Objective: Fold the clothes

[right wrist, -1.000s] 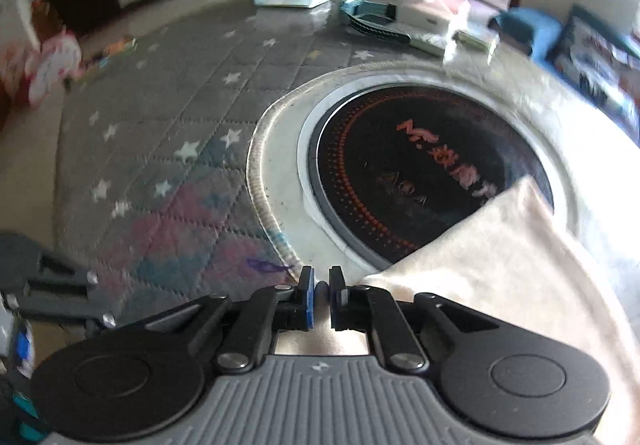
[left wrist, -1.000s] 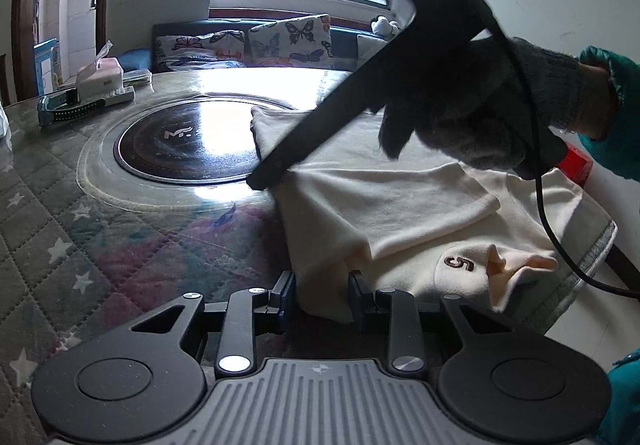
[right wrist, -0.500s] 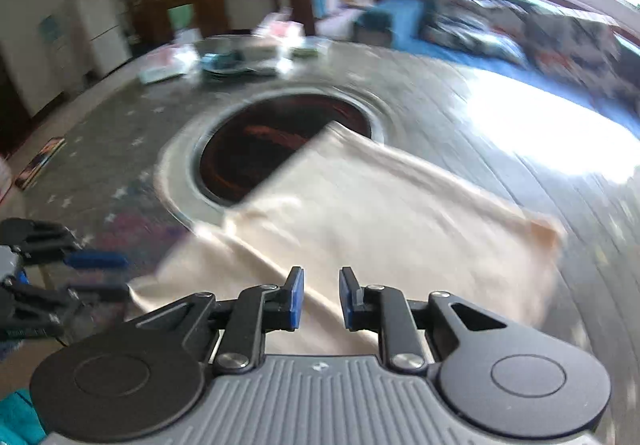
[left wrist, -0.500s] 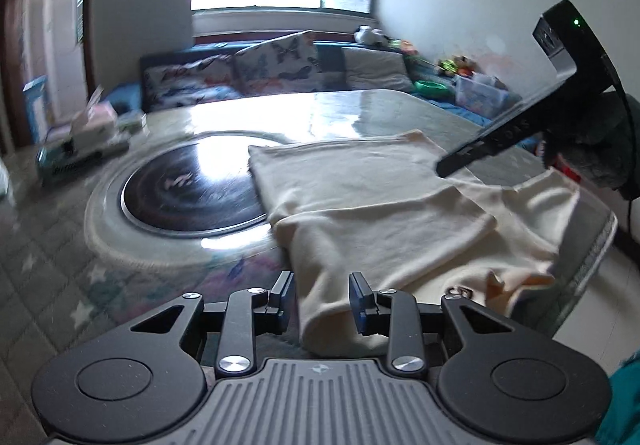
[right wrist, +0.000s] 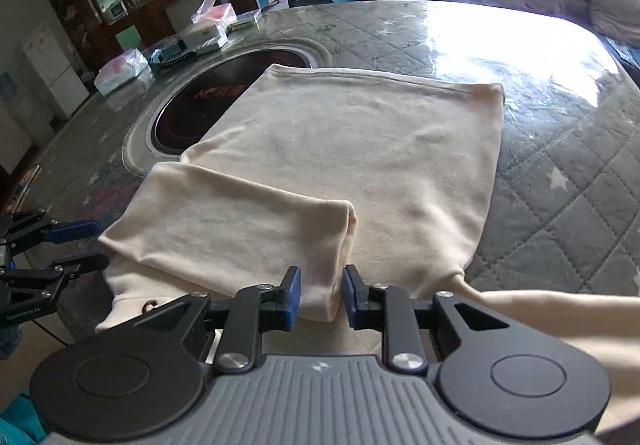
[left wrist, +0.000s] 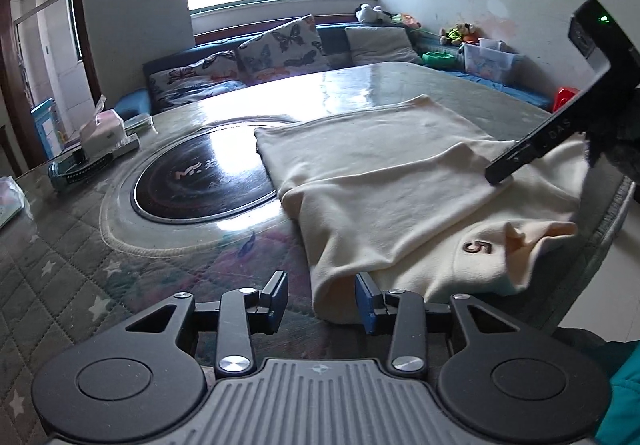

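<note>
A cream shirt (left wrist: 384, 165) lies on the quilted table (left wrist: 60, 277), with one side folded over its middle and a brown "5" (left wrist: 476, 247) near the front. My left gripper (left wrist: 322, 299) sits low at the shirt's near left corner. Its jaws are opening, and the fold's edge lies between them, unpressed. In the right wrist view the folded sleeve (right wrist: 240, 225) ends at my right gripper (right wrist: 320, 295). Those jaws are opening too, with the sleeve's end loose between the blue pads (right wrist: 294, 297). The left gripper (right wrist: 86, 245) shows at the far left edge of that view.
A round black hob (left wrist: 200, 181) is set into the table left of the shirt. A tissue box (left wrist: 102, 129), a brush (left wrist: 80, 167) and packets (right wrist: 120, 71) lie beyond it. The table's edge (left wrist: 612, 221) runs close by the shirt on the right. A sofa with butterfly cushions (left wrist: 280, 45) stands behind.
My right gripper has swept from the shirt's left edge by the hob across to its right side, and its jaws have parted. The left jaws have widened a little.
</note>
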Available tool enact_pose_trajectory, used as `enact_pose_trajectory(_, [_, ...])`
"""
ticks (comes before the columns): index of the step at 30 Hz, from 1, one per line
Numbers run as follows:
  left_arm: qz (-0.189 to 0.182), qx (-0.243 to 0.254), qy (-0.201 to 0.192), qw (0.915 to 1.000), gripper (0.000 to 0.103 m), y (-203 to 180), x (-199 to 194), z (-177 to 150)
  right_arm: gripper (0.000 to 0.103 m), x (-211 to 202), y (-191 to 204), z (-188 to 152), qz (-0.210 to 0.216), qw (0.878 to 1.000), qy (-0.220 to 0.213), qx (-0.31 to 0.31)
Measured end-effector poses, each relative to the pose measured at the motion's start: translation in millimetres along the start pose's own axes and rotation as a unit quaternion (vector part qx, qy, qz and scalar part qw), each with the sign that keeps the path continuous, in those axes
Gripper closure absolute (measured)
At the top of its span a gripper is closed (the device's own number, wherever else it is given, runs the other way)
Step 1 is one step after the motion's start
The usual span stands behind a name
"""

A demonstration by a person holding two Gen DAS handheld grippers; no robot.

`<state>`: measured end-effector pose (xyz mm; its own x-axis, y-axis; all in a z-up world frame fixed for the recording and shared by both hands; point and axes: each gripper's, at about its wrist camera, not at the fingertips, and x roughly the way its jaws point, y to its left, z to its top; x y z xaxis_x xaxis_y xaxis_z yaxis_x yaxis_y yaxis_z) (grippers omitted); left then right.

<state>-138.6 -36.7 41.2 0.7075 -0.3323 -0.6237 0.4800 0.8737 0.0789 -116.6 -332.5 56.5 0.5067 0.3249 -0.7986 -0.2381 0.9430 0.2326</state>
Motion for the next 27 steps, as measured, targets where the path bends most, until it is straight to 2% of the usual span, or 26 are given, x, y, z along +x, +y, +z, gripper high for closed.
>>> enact_pose_trajectory(3, [0.003, 0.001, 0.003, 1.0, 0.063, 0, 5, -1, 0.1, -5, 3, 0, -0.002, 1.0, -0.004, 0.001])
enact_pose_trajectory(10, [0.013, 0.02, -0.004, 0.9997, 0.063, -3, 5, -6, 0.103, -45, 12, 2, -0.007, 0.999, -0.039, -0.004])
enact_pose_trajectory(13, [0.021, 0.024, -0.008, 0.9995, 0.063, -3, 5, -7, 0.103, -56, 16, -3, -0.008, 0.999, -0.043, -0.008])
enact_pose_trajectory(17, [0.02, 0.017, -0.011, 0.9996, 0.064, -1, 4, -6, 0.101, -49, 11, -14, -0.016, 1.0, -0.026, 0.005])
enact_pose_trajectory(19, [0.018, 0.019, -0.01, 0.9996, 0.064, -2, 5, -5, 0.094, -45, 7, -16, -0.019, 0.999, -0.03, 0.015])
enact_pose_trajectory(23, [0.021, 0.019, -0.009, 0.9996, 0.064, -3, 5, -4, 0.091, -27, -4, -9, -0.003, 0.999, -0.029, 0.035])
enact_pose_trajectory(24, [0.022, 0.018, -0.009, 0.9996, 0.064, -3, 5, -4, 0.083, -21, -3, -9, -0.002, 0.999, -0.023, 0.035])
enact_pose_trajectory(27, [0.023, 0.017, -0.008, 0.9996, 0.064, -3, 6, -5, 0.081, -10, 1, -10, -0.006, 1.0, -0.012, 0.024])
